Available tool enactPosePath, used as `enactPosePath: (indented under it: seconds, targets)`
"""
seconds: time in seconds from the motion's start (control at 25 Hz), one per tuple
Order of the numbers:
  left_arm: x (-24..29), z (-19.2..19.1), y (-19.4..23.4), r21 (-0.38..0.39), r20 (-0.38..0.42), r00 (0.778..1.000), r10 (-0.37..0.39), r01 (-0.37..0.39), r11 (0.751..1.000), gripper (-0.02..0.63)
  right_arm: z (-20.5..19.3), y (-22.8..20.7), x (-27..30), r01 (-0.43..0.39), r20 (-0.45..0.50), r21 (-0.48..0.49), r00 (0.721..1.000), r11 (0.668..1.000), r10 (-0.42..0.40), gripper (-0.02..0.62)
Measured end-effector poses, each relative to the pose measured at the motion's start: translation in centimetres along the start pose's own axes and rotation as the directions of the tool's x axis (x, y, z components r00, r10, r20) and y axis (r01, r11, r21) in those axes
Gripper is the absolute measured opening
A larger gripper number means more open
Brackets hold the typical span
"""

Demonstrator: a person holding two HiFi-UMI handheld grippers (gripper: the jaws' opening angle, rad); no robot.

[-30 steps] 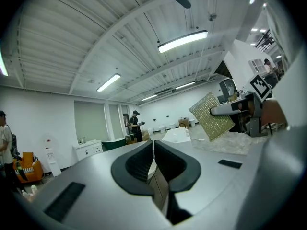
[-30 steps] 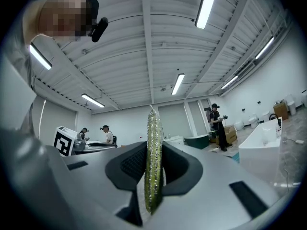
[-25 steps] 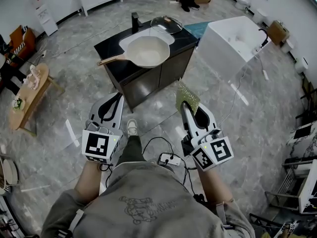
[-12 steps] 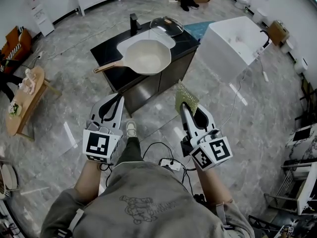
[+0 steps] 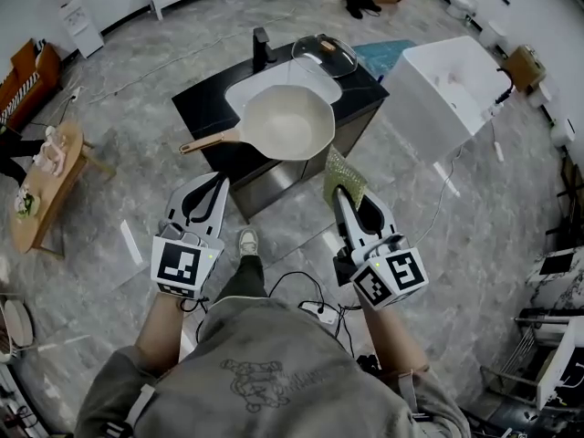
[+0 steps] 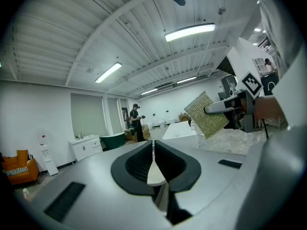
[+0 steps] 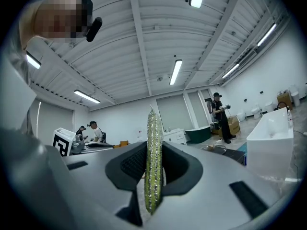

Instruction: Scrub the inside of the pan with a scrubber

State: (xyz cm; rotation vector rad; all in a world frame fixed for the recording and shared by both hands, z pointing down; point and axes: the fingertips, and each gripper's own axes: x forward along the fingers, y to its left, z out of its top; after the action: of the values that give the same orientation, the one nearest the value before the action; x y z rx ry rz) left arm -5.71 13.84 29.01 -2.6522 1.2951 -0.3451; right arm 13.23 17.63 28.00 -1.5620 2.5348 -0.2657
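A cream pan [image 5: 286,122] with a wooden handle rests on the sink of a black cabinet [image 5: 208,104] ahead of me. My right gripper [image 5: 341,192] is shut on a flat green-gold scrubber [image 5: 344,177], which stands on edge between its jaws [image 7: 153,162]. The scrubber's far corner reaches just short of the pan's near rim in the head view. My left gripper [image 5: 217,180] is shut with nothing in it [image 6: 153,146], below and left of the pan, near the cabinet's front. In the left gripper view the scrubber [image 6: 207,115] shows at the right.
A glass lid [image 5: 325,55] and a black faucet [image 5: 262,44] sit behind the pan. A white bathtub [image 5: 444,88] stands to the right, a small wooden table [image 5: 47,176] to the left. Cables [image 5: 306,292] lie on the floor by my feet. People stand far off.
The cabinet and pan have come closer and lower in the head view as I walked toward them. Both grippers stay shut, the right one still holding the scrubber.
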Motion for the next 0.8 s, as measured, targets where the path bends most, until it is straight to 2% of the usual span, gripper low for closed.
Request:
enactPosePath:
  seconds: [0.32, 0.68, 0.8]
  targets:
    - [5.8, -3.4, 7.1, 0.019, -0.1, 0.995, -0.025, 0.027, 0.999, 0.026, -0.6, -2.4, 8.9, 0.015, -0.053, 0.018, 0.999, 1.0, -0.014, 0.078]
    - [12.5, -6.5, 12.7, 0.058, -0.182, 0.972, -0.149, 0.161, 0.985, 0.028, -1.1, -5.0, 19.0, 0.038, -0.108, 0.046, 0.994, 0.998, -0.033, 0.078]
    - [14.5, -7.9, 13.6, 0.068, -0.222, 0.952, -0.212, 0.232, 0.97, 0.044, -1.4, -6.1, 21.6, 0.062, -0.125, 0.041, 0.991, 0.997, -0.057, 0.078]
